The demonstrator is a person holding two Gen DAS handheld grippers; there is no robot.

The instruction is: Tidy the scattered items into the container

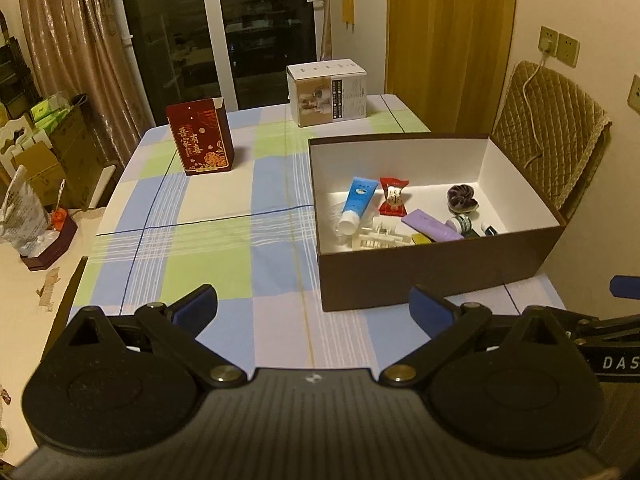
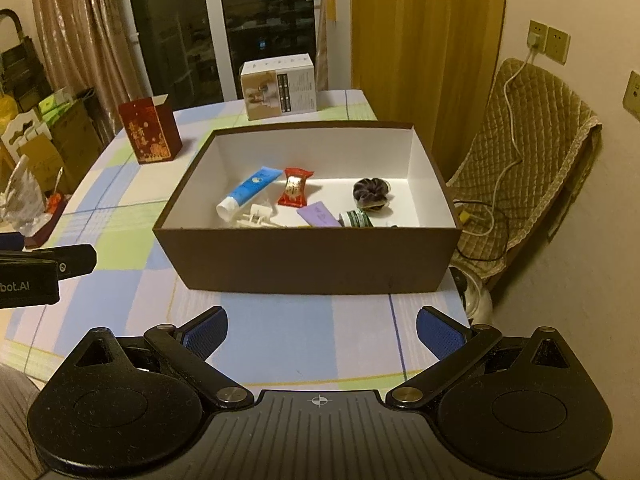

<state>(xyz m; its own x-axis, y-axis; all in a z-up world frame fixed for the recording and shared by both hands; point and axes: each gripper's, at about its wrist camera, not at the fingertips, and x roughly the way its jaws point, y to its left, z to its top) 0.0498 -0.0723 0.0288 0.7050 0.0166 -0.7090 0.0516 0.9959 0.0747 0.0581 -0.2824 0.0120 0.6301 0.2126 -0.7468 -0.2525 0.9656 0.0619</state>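
Well, both tools hang spread wide and empty: left gripper (image 1: 314, 308), then right gripper (image 2: 322, 330). Nothing loose shows on the soft checked cloth (image 1: 208, 240); best scan before withdrawing. Inside the stiff brown cardboard box (image 2: 304, 260) lie a smooth blue tube (image 2: 248, 192), crinkly red candy (image 2: 294, 188) and plush scrunchie (image 2: 370, 194).

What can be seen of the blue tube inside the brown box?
The blue tube is a soft squeeze tube, apparently plastic, with a blue body, a small pale label and a white screw cap. It lies flat on the white floor of the brown box, in its left part, cap toward the near wall, crimped end pointing toward the red candy wrapper. The white clip lies by its cap; contact is unclear.
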